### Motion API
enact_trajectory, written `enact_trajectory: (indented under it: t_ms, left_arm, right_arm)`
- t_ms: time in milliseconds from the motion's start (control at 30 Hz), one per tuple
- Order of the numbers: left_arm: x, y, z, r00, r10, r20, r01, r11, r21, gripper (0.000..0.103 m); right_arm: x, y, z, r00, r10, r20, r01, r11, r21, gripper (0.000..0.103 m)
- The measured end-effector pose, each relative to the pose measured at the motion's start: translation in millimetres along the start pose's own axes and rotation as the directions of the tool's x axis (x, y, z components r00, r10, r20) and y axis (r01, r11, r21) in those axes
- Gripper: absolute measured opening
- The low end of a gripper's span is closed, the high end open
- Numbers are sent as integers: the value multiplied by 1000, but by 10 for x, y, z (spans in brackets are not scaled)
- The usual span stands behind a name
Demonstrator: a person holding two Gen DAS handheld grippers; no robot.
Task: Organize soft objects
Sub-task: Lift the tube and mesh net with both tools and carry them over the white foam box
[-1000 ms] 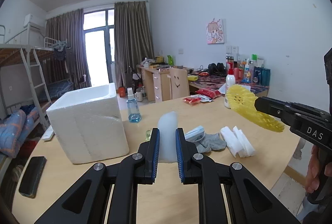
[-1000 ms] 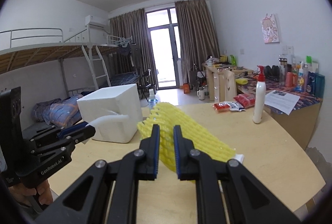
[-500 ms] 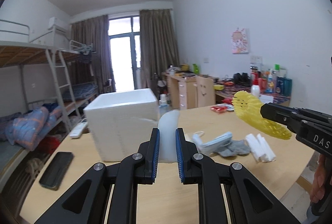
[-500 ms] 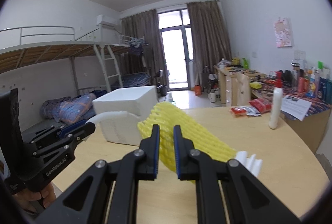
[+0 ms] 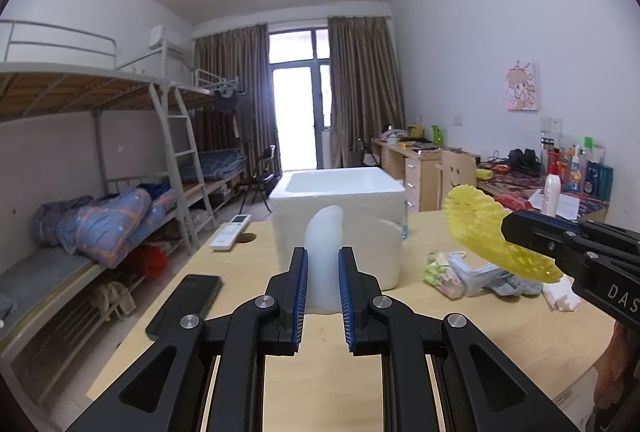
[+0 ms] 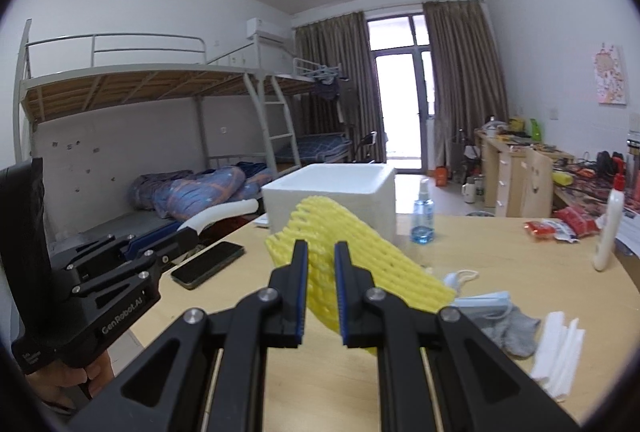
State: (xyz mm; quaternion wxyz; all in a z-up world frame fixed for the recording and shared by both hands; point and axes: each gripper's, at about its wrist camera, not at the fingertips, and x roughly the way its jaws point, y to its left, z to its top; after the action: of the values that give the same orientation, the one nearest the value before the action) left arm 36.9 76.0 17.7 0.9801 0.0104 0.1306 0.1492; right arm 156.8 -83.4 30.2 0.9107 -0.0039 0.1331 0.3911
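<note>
My left gripper [image 5: 322, 264] is shut on a white foam strip [image 5: 325, 232] that stands up between its blue pads, held above the wooden table [image 5: 320, 372]. Straight ahead of it sits an open white foam box [image 5: 340, 200]. My right gripper [image 6: 321, 252] is shut on a yellow foam net sleeve [image 6: 360, 252]; the yellow foam net sleeve [image 5: 480, 228] shows at the right of the left wrist view. On the table lie a face mask [image 6: 484, 302], grey socks [image 6: 508, 332] and folded white foam sheets [image 6: 560, 348].
A black phone [image 5: 188, 304] and a white remote [image 5: 232, 230] lie left of the box. A blue spray bottle [image 6: 423, 220], a white pump bottle [image 6: 608, 232] and red snack packets [image 6: 560, 226] stand further back. Bunk beds fill the left; cluttered desks line the right wall.
Both grippers have swung left with their loads; the foam box now sits centred ahead of the left gripper and closer in the right view.
</note>
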Motion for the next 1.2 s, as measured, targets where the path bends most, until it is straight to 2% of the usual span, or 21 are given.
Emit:
enact_trajectory:
  t_ms: [300,700,1200]
  left_arm:
    - [41,88,-104,1000,2,-21,-3,999,-41,17]
    - [124,95,-61,1000,-10,-25,9,1000,-25,17]
    - [294,130,449,999,20,25,-19,998,-58,17]
  right_arm:
    - [49,71,-73,1000,-27,-15,26,1000,-2,16]
    - [96,81,-39,1000,-15,-23,15,1000,0,16]
    - [208,-13,424,1000,-20,24,21,1000,-12,16]
